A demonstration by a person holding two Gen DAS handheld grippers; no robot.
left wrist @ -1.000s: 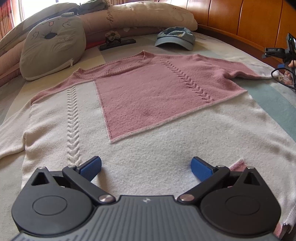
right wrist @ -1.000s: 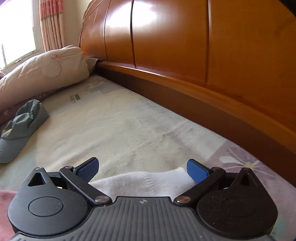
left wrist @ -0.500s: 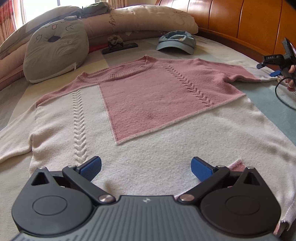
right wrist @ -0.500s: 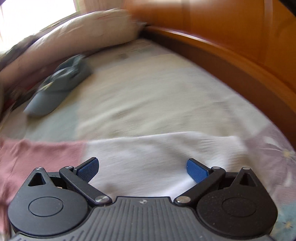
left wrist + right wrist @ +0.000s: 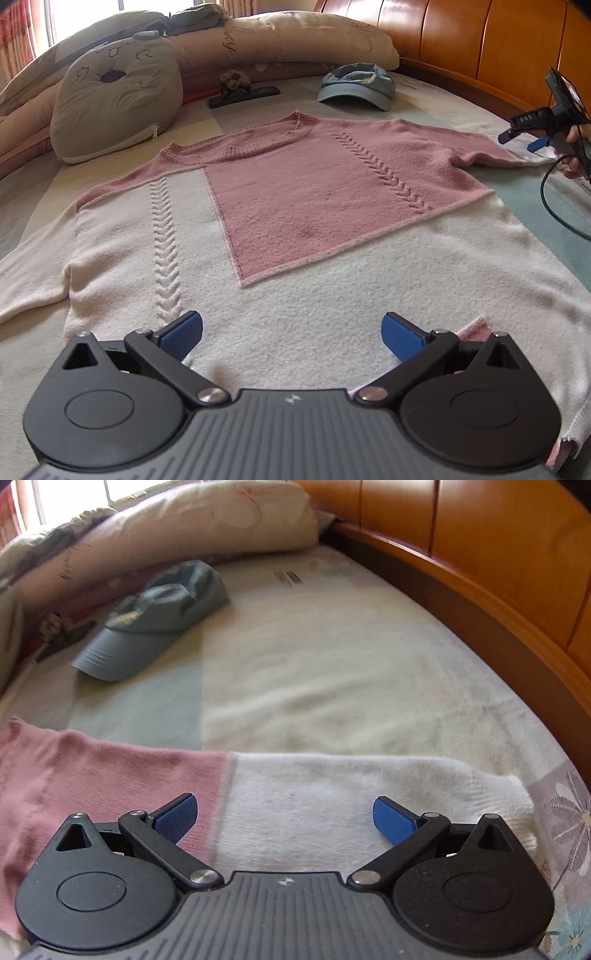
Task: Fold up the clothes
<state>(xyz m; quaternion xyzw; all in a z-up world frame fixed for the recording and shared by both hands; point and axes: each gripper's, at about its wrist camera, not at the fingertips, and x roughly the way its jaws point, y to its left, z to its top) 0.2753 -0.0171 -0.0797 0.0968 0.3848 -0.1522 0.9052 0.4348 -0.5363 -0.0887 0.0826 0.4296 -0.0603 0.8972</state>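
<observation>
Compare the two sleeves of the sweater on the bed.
The right sleeve lies straight out, pink then white at the cuff; the left sleeve is all white and angles down beside the body. The right gripper hovers open over the right sleeve; nothing is near the left sleeve. Both lie flat, unfolded.

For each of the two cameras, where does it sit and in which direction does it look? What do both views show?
Left wrist: sits on the left gripper at the sweater's hem, looking up its body toward the pillows; the jaws stand open, and a hand with the right gripper shows far right.
Right wrist: sits on the right gripper over the sleeve, looking across the bed toward the headboard; the jaws stand open.
Shared: the sweater, the blue cap, the pillows, the headboard.
</observation>
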